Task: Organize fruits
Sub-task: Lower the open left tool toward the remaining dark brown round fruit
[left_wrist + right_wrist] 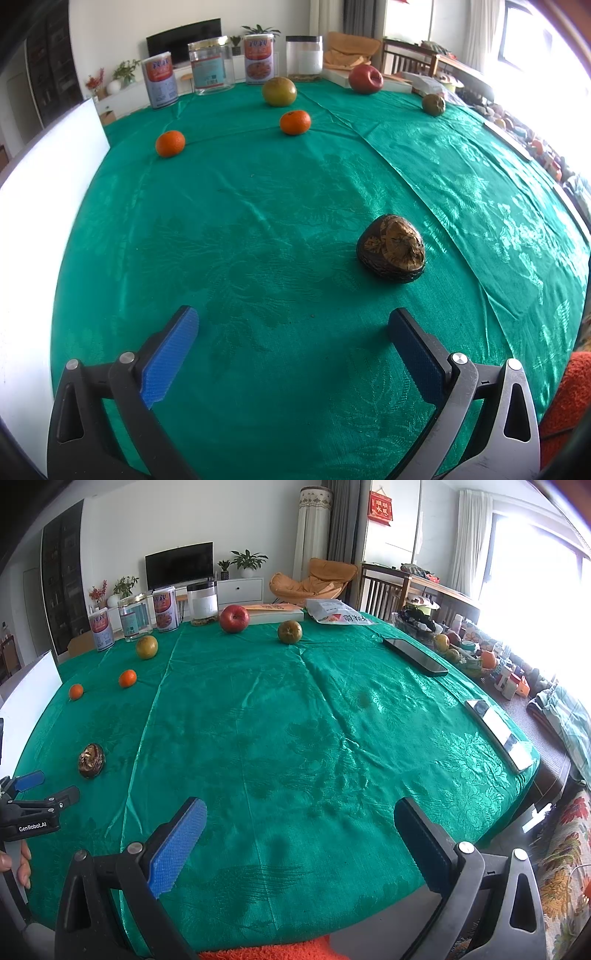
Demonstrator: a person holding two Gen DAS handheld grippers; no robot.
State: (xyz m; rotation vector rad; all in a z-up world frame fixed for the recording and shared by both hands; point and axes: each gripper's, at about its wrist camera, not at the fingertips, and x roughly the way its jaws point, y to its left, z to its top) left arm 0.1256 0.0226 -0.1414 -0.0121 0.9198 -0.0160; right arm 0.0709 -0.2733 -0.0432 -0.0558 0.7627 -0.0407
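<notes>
Fruits lie scattered on the green tablecloth (258,240). A dark brown shrivelled fruit (391,248) lies just ahead and right of my open, empty left gripper (293,321); it also shows in the right wrist view (91,760). Two small oranges (170,143) (295,122), a yellow-green fruit (279,91), a red apple (365,79) and a brownish-green fruit (433,104) lie farther back. My right gripper (301,812) is open and empty over the cloth (295,720), with the left gripper (48,786) at its far left.
Tins and jars (210,68) stand along the far edge. A white board (44,206) stands at the left. A book (275,613), a bag (334,614), a dark phone (415,655) and a shiny flat object (498,734) lie at the right side.
</notes>
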